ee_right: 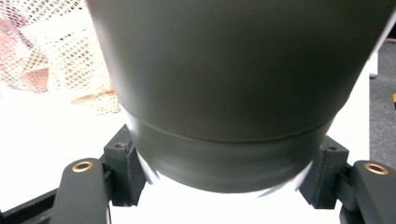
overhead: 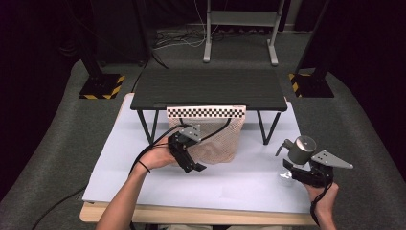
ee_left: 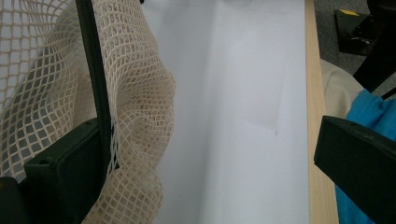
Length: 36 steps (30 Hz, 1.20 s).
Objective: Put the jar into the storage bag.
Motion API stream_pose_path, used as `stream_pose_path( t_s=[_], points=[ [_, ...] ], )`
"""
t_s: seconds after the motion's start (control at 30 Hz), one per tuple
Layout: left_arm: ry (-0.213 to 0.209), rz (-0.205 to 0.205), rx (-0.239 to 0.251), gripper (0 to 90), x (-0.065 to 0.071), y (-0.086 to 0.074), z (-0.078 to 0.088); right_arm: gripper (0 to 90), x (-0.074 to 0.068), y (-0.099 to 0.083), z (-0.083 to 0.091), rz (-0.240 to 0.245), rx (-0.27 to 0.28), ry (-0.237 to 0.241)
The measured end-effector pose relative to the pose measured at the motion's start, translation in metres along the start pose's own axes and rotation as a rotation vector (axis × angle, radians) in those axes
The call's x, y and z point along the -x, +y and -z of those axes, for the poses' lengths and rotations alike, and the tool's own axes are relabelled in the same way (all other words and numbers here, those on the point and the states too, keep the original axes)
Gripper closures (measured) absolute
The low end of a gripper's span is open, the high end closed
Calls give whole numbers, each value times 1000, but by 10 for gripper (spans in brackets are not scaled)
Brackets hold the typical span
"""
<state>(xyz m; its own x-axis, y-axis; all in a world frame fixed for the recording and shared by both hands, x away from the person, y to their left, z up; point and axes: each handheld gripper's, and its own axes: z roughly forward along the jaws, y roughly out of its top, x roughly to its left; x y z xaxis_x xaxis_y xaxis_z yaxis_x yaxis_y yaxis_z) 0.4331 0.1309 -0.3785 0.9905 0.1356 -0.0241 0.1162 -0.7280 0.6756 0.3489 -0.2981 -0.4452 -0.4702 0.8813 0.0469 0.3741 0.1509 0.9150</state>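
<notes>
My right gripper (overhead: 293, 168) has its jaws clamped on the base of a grey metal cup with a small side handle (overhead: 299, 149), which stands upright near the right edge of the white sheet covering the table (overhead: 239, 182). In the right gripper view that cup (ee_right: 233, 84) sits squarely between the two black jaws, pads pressed to both sides. Well apart, at the sheet's middle, my left gripper (overhead: 189, 158) rests against a cream mesh bag (overhead: 222, 139) hanging from the low black stand (overhead: 210, 88). Its jaws stand wide open, one hooked into the netting (ee_left: 135, 107), nothing pinched between them.
</notes>
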Motion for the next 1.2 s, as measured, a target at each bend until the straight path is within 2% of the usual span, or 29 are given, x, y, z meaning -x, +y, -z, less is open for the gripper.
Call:
stream_pose_path(
  t_s=[0.8,1.2],
  points=[
    [-2,-6,-1,0,1,1,0,298,-25,21,-7,65,-20,46],
    [-3,-9,-3,0,1,1,0,299,-35,33,-14,69,-7,86]
  ],
)
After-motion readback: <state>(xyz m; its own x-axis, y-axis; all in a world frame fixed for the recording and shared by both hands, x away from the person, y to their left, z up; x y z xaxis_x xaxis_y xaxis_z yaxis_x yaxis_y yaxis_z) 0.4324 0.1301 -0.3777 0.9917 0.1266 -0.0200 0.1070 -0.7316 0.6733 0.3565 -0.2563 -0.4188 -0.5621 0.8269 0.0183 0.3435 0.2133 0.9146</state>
